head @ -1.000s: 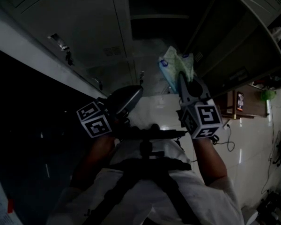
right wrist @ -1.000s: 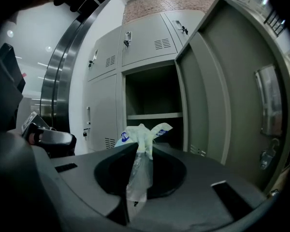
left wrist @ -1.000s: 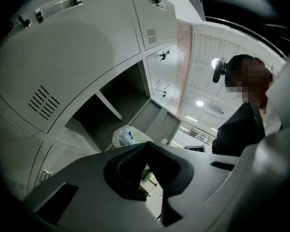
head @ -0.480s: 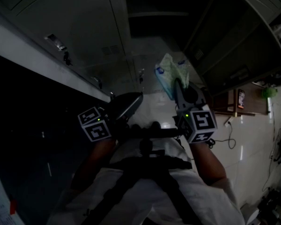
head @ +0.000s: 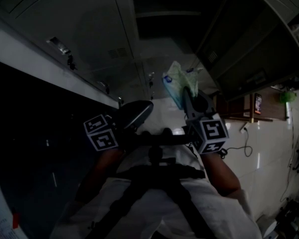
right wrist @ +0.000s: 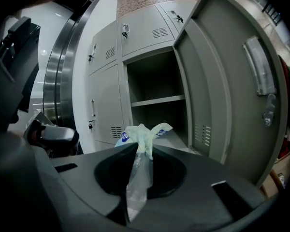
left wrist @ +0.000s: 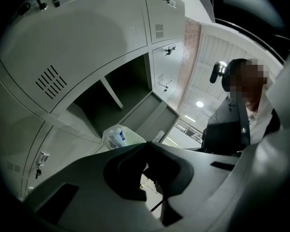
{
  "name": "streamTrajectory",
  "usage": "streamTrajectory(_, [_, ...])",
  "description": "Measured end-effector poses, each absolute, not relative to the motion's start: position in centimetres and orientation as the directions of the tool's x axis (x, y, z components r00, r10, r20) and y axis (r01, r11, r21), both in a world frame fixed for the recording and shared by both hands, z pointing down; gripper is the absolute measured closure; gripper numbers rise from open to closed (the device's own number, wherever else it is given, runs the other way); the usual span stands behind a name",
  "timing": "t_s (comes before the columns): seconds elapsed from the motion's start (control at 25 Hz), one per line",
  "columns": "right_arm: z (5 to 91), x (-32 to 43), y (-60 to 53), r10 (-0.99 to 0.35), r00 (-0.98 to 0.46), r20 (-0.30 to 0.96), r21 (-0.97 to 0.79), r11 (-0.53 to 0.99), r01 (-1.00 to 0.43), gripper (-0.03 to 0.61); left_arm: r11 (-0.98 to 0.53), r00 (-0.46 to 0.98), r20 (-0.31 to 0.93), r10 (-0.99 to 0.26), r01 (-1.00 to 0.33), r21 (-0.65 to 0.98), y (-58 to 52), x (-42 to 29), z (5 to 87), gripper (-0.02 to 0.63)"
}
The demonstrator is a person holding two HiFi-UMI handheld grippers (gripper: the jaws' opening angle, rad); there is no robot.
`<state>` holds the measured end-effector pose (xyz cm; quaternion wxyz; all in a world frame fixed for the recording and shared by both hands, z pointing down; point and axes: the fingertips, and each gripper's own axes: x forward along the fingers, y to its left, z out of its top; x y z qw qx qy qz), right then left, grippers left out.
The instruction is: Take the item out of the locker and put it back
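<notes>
Over the last second the right claw (right wrist: 137,146) and the bag (right wrist: 144,132) it carried had sunk a little in the head view and drawn nearer to the person, away from the dark locker opening. The left claw (left wrist: 146,145) had hardly shifted.

The bank of grey lockers (head: 79,29) filled the far side of the scene, its closed doors showing vent slots and small key locks. One compartment (right wrist: 154,81) stood open and looked bare inside, with a single shelf (right wrist: 157,100) crossing it. Its door (right wrist: 222,91) was swung out to the right. Pale glossy floor tiles (head: 269,153) lay to the right of the person, whose white shirt (head: 189,203) filled the near edge of the head view.

The right claw was held out in front of the open compartment, its jaws closed tight on the bag. A twisted strip of clear plastic was pinched between them and hung down through the gap. The rest of the bag, crumpled pale green with a blue and white label, bunched up beyond the tips. The bag was outside the locker, in the air just in front of the opening and touching nothing but the claw.

The left claw was held to the left of the right one, well apart from the bag. Its jaw tips met with nothing caught between them.
</notes>
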<state>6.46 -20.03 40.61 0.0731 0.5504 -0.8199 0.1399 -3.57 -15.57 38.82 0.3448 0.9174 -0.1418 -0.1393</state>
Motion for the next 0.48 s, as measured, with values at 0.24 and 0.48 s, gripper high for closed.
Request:
streamTrajectory(0.24, [40.94,6.25,-20.15,-0.879,-0.383,0.284,-0.153,0.353,-0.923,0.549,-0.726,0.933,-0.153,-0.325,-0.143,0.673,-15.03,-3.32,39.09,0.617])
streamTrajectory(0.48, [41.41,6.06,-20.06,-0.878,-0.378,0.294,-0.151,0.347,-0.925,0.548,-0.707,0.926,-0.152,-0.346,-0.151,0.691,-15.34,-3.83,39.62,0.615])
